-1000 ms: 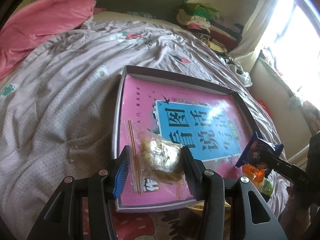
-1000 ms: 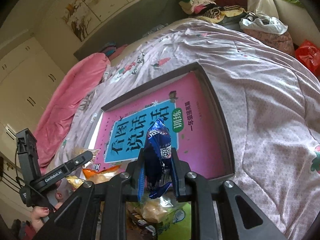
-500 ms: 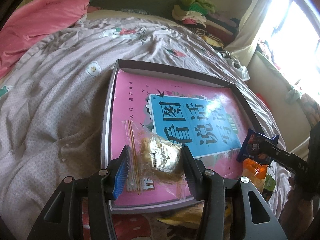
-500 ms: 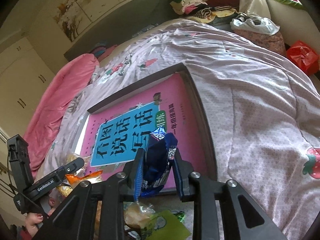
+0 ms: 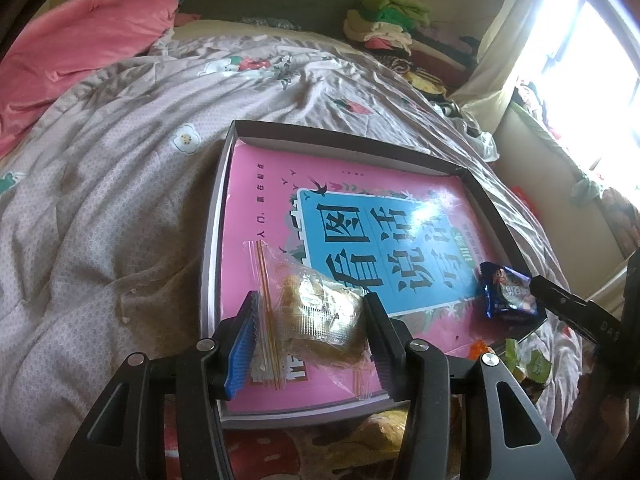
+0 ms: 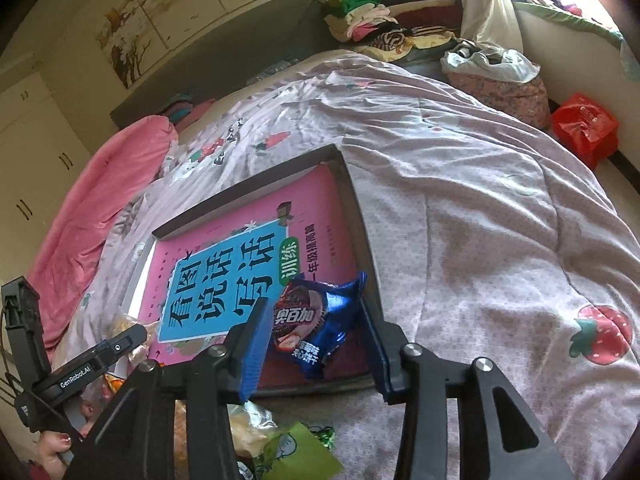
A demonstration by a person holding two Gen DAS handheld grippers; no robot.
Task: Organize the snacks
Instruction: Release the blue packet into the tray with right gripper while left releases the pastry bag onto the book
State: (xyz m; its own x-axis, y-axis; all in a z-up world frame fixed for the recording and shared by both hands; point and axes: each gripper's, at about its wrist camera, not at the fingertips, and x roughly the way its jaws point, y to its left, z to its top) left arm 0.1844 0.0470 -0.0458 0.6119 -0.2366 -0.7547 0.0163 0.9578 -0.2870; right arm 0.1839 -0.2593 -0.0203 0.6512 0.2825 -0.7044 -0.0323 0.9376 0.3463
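A shallow dark tray (image 5: pixel 340 136) lies on the bed with a pink book (image 5: pixel 272 200) inside it. My left gripper (image 5: pixel 310 320) is shut on a clear-wrapped pastry (image 5: pixel 320 308), held just over the tray's near left part. My right gripper (image 6: pixel 314 344) is opening its jaws. A blue snack packet (image 6: pixel 320 316) lies flat between them on the tray's (image 6: pixel 248 200) near right corner, and the pads do not press on it. In the left wrist view the blue packet (image 5: pixel 508 294) rests beside one of the right gripper's fingers (image 5: pixel 568 308).
Several loose snacks lie on the quilt by the tray's near edge (image 6: pixel 280 440), (image 5: pixel 524 360). A pink duvet (image 5: pixel 80 48) is bunched at the far left. Clothes (image 5: pixel 384 24) are piled beyond the bed. A red bag (image 6: pixel 584 128) sits on the floor. A hand (image 6: pixel 56 448) holds the left gripper.
The right gripper lowered the blue packet onto the tray's corner and spread its jaws, so the packet now lies flat. The left gripper still grips the pastry in the same place.
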